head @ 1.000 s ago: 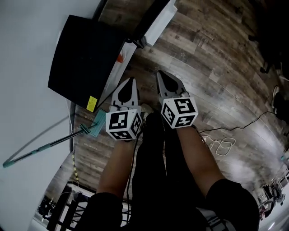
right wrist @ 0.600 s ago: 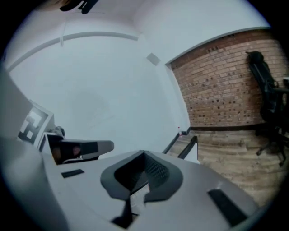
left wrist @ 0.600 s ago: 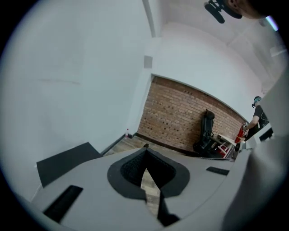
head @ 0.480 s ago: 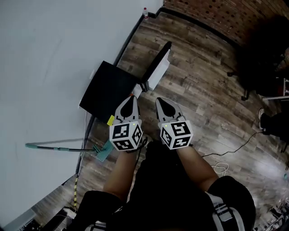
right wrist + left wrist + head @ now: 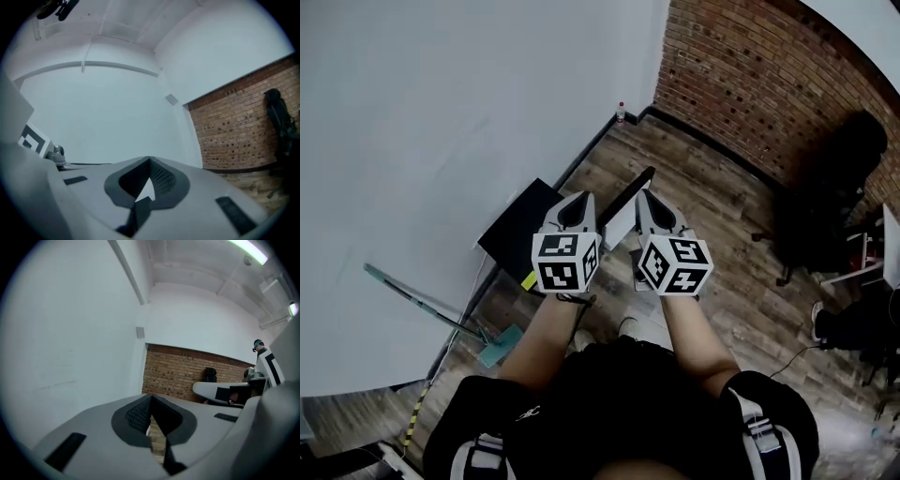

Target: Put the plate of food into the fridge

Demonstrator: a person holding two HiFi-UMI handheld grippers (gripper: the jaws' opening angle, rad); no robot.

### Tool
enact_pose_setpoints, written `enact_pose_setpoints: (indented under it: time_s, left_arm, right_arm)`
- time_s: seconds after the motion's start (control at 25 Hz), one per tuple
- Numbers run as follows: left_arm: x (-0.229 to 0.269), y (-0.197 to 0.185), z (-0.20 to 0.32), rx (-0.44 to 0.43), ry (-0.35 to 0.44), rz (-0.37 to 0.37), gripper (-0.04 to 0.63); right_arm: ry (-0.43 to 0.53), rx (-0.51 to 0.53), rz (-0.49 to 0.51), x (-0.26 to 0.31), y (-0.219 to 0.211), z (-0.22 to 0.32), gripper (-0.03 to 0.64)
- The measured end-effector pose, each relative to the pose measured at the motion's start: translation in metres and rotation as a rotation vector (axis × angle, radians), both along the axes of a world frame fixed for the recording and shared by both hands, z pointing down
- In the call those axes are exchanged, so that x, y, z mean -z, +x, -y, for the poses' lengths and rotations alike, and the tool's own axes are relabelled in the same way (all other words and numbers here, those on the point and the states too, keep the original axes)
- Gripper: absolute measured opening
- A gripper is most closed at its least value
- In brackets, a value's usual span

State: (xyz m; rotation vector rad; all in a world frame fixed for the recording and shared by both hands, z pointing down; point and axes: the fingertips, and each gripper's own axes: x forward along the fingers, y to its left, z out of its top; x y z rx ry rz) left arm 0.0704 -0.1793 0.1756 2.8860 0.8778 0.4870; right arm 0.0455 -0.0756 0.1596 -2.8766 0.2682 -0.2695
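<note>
A small black fridge (image 5: 525,236) stands on the wood floor against the white wall, its door (image 5: 625,199) swung open. No plate of food shows in any view. Held side by side in front of me, my left gripper (image 5: 576,200) and right gripper (image 5: 648,198) hang above the fridge and its door. Both are shut with nothing between the jaws. The left gripper view has its tips (image 5: 151,397) pointing at a brick wall (image 5: 187,373). Seen from its own camera, the right gripper (image 5: 150,161) points at the white wall.
A teal long-handled mop (image 5: 450,321) lies on the floor left of the fridge. A small bottle (image 5: 622,112) stands in the corner by the brick wall (image 5: 750,84). A black office chair (image 5: 825,220) and cables are at the right.
The view has lifted from straight down onto the floor to take in the room's corner. Both grippers rose together and stayed shut; the fridge now looks smaller and farther off.
</note>
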Motion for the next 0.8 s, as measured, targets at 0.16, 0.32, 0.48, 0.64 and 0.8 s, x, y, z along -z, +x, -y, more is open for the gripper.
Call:
enact_pose_setpoints:
  time_s: [0.16, 0.32, 0.48, 0.64, 0.8]
  left_arm:
    - [0.020, -0.016, -0.003, -0.011, -0.027, -0.034, -0.003]
    - [0.042, -0.038, -0.010, -0.024, -0.035, -0.064, -0.003]
    - [0.053, -0.037, -0.013, -0.023, -0.043, -0.090, -0.003]
    - [0.050, -0.013, -0.006, -0.034, -0.036, -0.087, -0.003]
    - [0.055, 0.016, 0.003, -0.042, -0.041, -0.084, -0.003]
  right_arm:
    - [-0.035, 0.024, -0.048, 0.029, -0.015, 0.008, 0.012]
    - [-0.037, 0.027, -0.076, 0.045, -0.035, 0.004, 0.012]
    - [-0.081, 0.026, -0.106, 0.051, -0.033, 0.007, 0.012]
    - [-0.074, 0.030, -0.102, 0.048, -0.007, 0.019, 0.012]
    - [-0.074, 0.034, -0.122, 0.056, 0.021, 0.031, 0.012]
